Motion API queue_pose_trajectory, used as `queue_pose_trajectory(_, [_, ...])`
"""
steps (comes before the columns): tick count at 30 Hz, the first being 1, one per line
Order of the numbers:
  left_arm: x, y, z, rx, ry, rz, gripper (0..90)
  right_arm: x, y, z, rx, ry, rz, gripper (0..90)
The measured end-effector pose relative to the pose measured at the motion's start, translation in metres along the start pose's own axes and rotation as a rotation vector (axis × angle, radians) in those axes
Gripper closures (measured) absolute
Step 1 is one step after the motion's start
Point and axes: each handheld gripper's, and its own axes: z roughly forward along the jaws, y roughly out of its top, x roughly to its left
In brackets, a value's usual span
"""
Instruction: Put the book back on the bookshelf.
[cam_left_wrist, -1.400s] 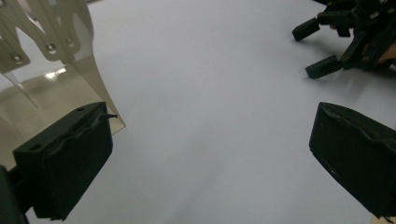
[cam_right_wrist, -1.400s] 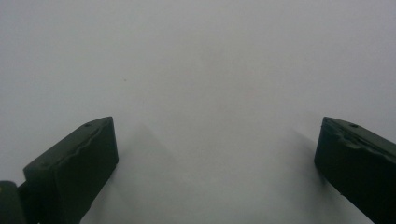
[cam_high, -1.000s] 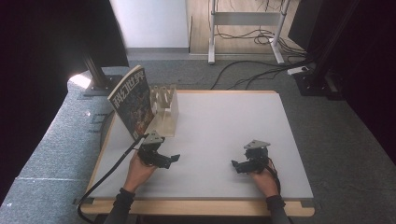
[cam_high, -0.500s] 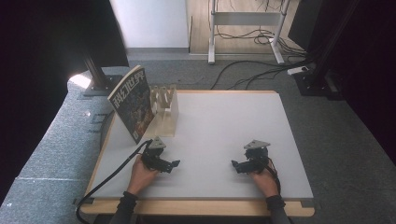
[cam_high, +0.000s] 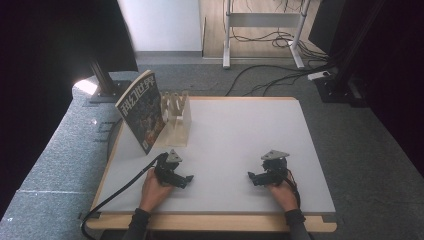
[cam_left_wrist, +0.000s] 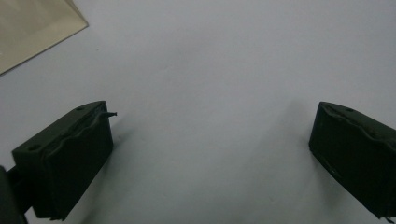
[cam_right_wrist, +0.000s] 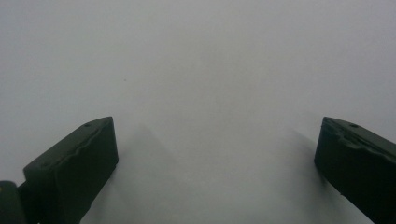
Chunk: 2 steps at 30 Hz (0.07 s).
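Note:
A magazine (cam_high: 143, 110) with a colourful cover stands tilted against a pale wooden rack (cam_high: 176, 119) at the table's far left. My left gripper (cam_high: 186, 179) rests low on the white table (cam_high: 240, 130), in front of the rack, pointing right; its jaws stand wide apart with nothing between them (cam_left_wrist: 210, 154). A corner of the rack's base (cam_left_wrist: 32, 28) lies at the upper left of the left gripper view. My right gripper (cam_high: 252, 177) sits near the front right, pointing left, jaws wide apart over bare table (cam_right_wrist: 215, 158).
A black cable (cam_high: 120, 192) trails from the left gripper off the table's front left corner. Grey carpet surrounds the table. Beyond the far edge stand desk legs (cam_high: 227, 45) and loose cables (cam_high: 280, 75) on the floor.
My left gripper has drawn back from the rack toward the front edge and settled lower. The right gripper has barely moved.

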Motion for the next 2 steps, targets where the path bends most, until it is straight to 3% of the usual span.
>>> queue_pose_trajectory(2, [0.0,-0.0001,0.0,-0.001,0.0,0.0,0.0,-0.0002,0.0002,0.0,0.001,0.001,0.0,0.0])
